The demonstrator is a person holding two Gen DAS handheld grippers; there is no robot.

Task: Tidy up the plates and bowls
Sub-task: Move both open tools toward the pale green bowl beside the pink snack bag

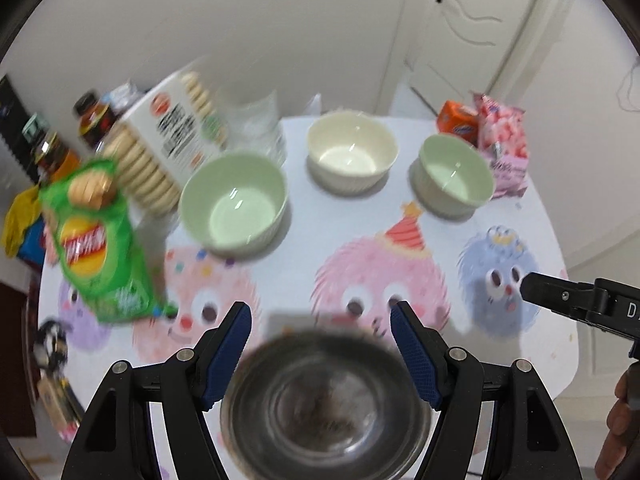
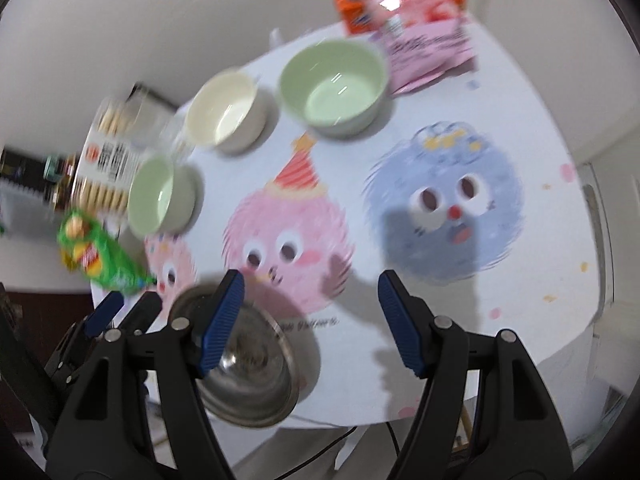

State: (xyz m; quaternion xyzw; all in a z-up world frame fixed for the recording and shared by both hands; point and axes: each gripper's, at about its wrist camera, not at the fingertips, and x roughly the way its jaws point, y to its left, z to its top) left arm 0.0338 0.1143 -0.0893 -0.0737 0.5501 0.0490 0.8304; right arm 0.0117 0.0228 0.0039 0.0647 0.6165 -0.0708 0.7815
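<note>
A steel bowl (image 1: 326,396) sits at the near edge of the round table, right below my open left gripper (image 1: 322,320), between its blue pads without touching them. It also shows in the right wrist view (image 2: 248,376). Three ceramic bowls stand at the back: a green one on the left (image 1: 234,200), a cream one in the middle (image 1: 352,152), a green one on the right (image 1: 454,174). My right gripper (image 2: 310,304) is open and empty, above the table to the right of the steel bowl. Both views are motion-blurred.
A green chip bag (image 1: 96,240), a biscuit box (image 1: 168,140) and bottles (image 1: 92,116) crowd the left side. A pink snack bag (image 1: 502,140) and an orange pack (image 1: 458,118) lie at the back right. The tablecloth (image 1: 360,256) has cartoon monsters.
</note>
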